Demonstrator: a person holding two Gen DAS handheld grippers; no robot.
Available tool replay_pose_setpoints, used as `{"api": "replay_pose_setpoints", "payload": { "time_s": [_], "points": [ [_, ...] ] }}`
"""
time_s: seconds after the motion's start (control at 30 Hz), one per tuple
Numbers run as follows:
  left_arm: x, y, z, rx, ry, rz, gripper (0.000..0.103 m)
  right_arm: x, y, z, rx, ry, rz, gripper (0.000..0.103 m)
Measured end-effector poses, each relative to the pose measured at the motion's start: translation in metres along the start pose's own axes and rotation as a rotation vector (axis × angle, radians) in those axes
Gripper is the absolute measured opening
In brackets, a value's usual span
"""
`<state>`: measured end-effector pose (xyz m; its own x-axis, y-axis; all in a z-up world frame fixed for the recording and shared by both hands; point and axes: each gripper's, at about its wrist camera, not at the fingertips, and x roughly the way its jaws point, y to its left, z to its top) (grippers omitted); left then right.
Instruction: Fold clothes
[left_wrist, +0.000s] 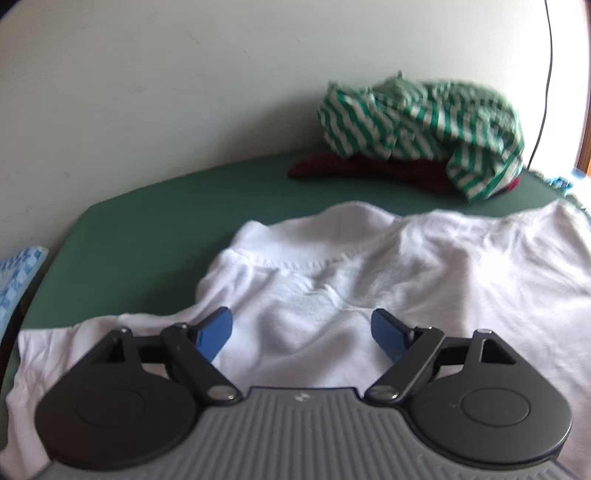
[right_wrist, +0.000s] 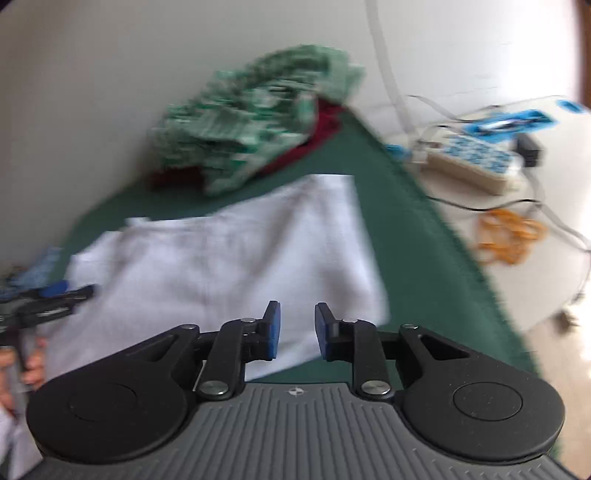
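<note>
A dark green cloth-covered surface (left_wrist: 155, 221) carries a rumpled white cotton garment (left_wrist: 406, 266) and, near the wall, a flat dark red cloth (left_wrist: 369, 170).

The white shirt (left_wrist: 369, 280) is soft matt cotton-type cloth, rumpled, with a stitched hem. It's on a flat, matt green table cover (left_wrist: 147, 229). The striped top (left_wrist: 421, 125) looks like thin knit cloth, the dark red garment (left_wrist: 369, 170) under it matt. The left gripper (left_wrist: 301, 334) is matt black plastic with shiny metal screws and smooth blue pads (left_wrist: 218, 332).
</note>
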<state>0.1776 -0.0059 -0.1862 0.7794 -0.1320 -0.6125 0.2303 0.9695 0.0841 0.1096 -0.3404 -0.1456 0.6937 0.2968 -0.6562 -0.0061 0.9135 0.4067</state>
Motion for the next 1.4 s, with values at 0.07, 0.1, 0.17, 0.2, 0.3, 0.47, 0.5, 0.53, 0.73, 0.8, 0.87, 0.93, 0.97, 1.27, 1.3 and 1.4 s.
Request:
{"api": "replay_pose_setpoints", "payload": {
  "time_s": [0.07, 0.1, 0.17, 0.2, 0.3, 0.47, 0.5, 0.53, 0.73, 0.8, 0.87, 0.93, 0.97, 1.27, 1.3, 1.4],
  "points": [
    [-0.017, 0.005, -0.009, -0.017, -0.005, 0.019, 0.087, 0.010, 0.013, -0.006, 0.004, 0.055, 0.073, 0.032],
    [-0.025, 0.009, -0.015, -0.025, 0.001, 0.034, 0.086, 0.016, 0.016, -0.008, 0.011, 0.075, 0.079, 0.033],
    [-0.038, 0.018, -0.029, -0.039, 0.021, 0.070, 0.084, 0.025, 0.012, -0.012, 0.035, 0.081, 0.047, 0.027],
    [-0.045, 0.024, -0.037, -0.048, 0.033, 0.090, 0.082, 0.025, 0.004, -0.012, 0.064, 0.064, 0.032, 0.022],
    [-0.060, 0.043, -0.060, -0.077, 0.065, 0.157, 0.073, 0.020, -0.006, -0.008, 0.137, 0.033, -0.030, 0.022],
    [-0.072, 0.090, -0.084, -0.201, 0.090, 0.228, 0.061, 0.023, 0.046, -0.021, 0.051, 0.078, 0.098, 0.029],
    [-0.073, 0.100, -0.084, -0.236, 0.091, 0.214, 0.057, 0.027, 0.059, -0.027, 0.035, 0.108, 0.135, 0.029],
    [-0.075, 0.108, -0.081, -0.261, 0.078, 0.188, 0.055, 0.031, 0.071, -0.034, 0.020, 0.130, 0.152, 0.029],
    [-0.045, 0.131, -0.043, -0.206, 0.043, 0.056, 0.023, 0.040, 0.109, -0.068, -0.016, 0.120, 0.068, 0.030],
    [-0.019, 0.138, -0.034, -0.165, 0.082, 0.059, 0.000, 0.040, 0.112, -0.074, -0.003, 0.092, 0.042, 0.030],
    [0.001, 0.149, -0.030, -0.153, 0.091, 0.067, 0.000, 0.037, 0.112, -0.080, 0.001, 0.053, 0.027, 0.030],
    [0.011, 0.161, -0.025, -0.162, 0.080, 0.053, 0.000, 0.034, 0.113, -0.084, 0.011, 0.021, 0.001, 0.030],
    [0.015, 0.166, -0.022, -0.155, 0.077, 0.064, 0.000, 0.034, 0.116, -0.087, 0.010, 0.004, -0.016, 0.030],
    [0.010, 0.189, -0.037, -0.023, 0.009, 0.263, 0.028, 0.036, 0.148, -0.107, -0.074, -0.081, -0.116, 0.069],
    [0.008, 0.191, -0.039, -0.021, 0.008, 0.266, 0.030, 0.037, 0.151, -0.108, -0.081, -0.080, -0.107, 0.082],
    [0.009, 0.186, -0.040, 0.051, 0.003, 0.308, 0.046, 0.043, 0.161, -0.113, -0.119, -0.086, -0.109, 0.093]
  ]
}}
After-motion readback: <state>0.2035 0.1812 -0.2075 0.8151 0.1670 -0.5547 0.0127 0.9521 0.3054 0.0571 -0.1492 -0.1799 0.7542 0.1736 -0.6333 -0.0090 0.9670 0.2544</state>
